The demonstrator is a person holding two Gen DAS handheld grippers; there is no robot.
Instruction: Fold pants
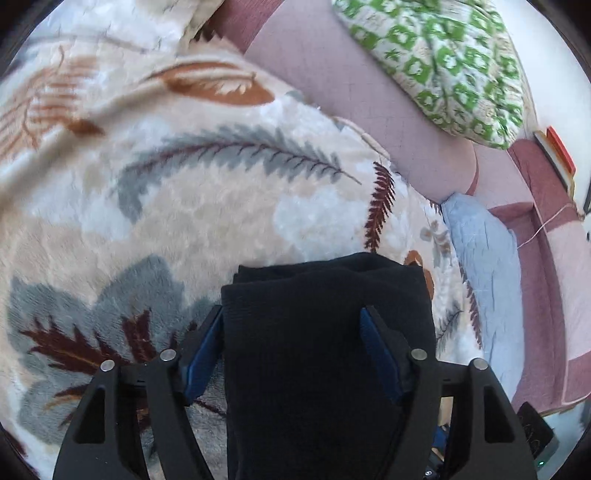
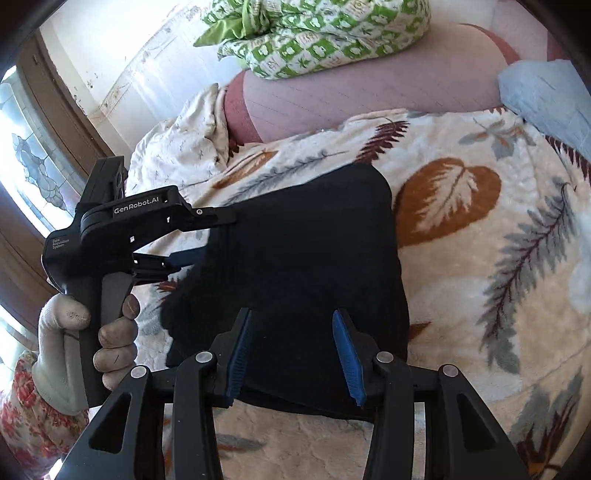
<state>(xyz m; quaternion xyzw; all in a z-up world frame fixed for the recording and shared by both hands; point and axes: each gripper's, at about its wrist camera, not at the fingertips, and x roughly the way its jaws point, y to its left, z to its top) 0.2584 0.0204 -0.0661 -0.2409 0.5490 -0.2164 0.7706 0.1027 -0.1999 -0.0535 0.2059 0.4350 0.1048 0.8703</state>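
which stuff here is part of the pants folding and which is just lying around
Job: black pants, left gripper, right gripper.
Lying about: leaf-print blanket, green patterned pillow, pale blue cloth, pink bolster.

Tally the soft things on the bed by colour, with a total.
Black: 1, the folded pants
Green-and-white: 1, the pillow
Light blue: 1, the cloth
Leaf-patterned cream: 1, the blanket
Plain cream: 1, the rumpled quilt
Total: 5

Leaf-print blanket [image 1: 184, 206], pink bolster [image 2: 369, 103]
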